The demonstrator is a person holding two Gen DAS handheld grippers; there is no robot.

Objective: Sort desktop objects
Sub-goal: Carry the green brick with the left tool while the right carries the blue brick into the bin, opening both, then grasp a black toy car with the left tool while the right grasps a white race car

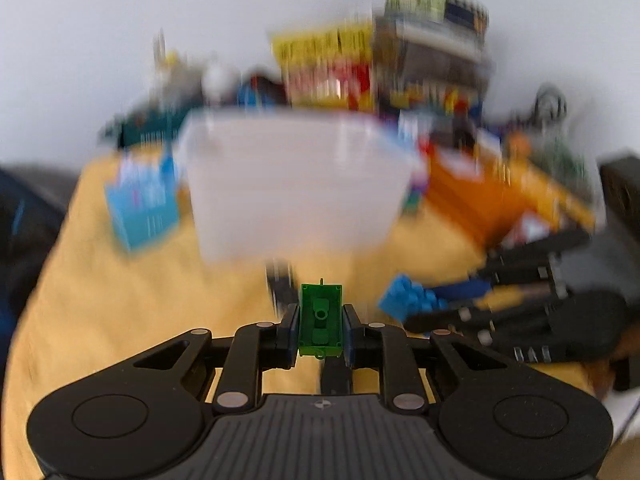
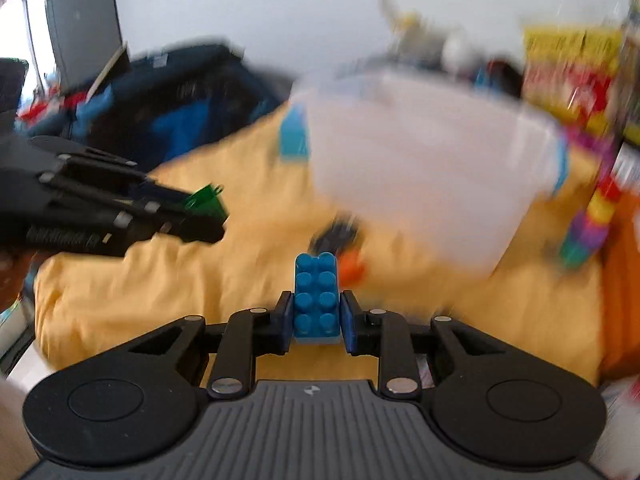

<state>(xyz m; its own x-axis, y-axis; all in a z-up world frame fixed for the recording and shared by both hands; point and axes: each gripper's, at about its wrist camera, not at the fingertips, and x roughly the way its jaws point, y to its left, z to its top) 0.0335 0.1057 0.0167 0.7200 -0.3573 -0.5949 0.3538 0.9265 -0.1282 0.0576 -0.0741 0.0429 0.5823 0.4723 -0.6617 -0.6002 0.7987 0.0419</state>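
A: What is each gripper carrying?

B: A green brick (image 1: 321,322) is pinched between the jaws of the left gripper (image 1: 321,330), hollow underside facing the camera. A blue brick (image 2: 316,300), studs up, is clamped in the right gripper (image 2: 316,320). Both are held in the air above a yellow cloth (image 2: 160,272) covering the bench.

A: And where would they go?

B: Probably into the translucent white tub (image 1: 296,184) just ahead of both grippers (blurred, so its contents are unreadable). A small dark object and something orange (image 2: 352,268) lie on the cloth near its base.

A: How should the drop be done?

B: My guess: bring each brick fully over the rim before loosening, one gripper at a time, since they sit close together and could collide. Clutter crowds behind the tub.
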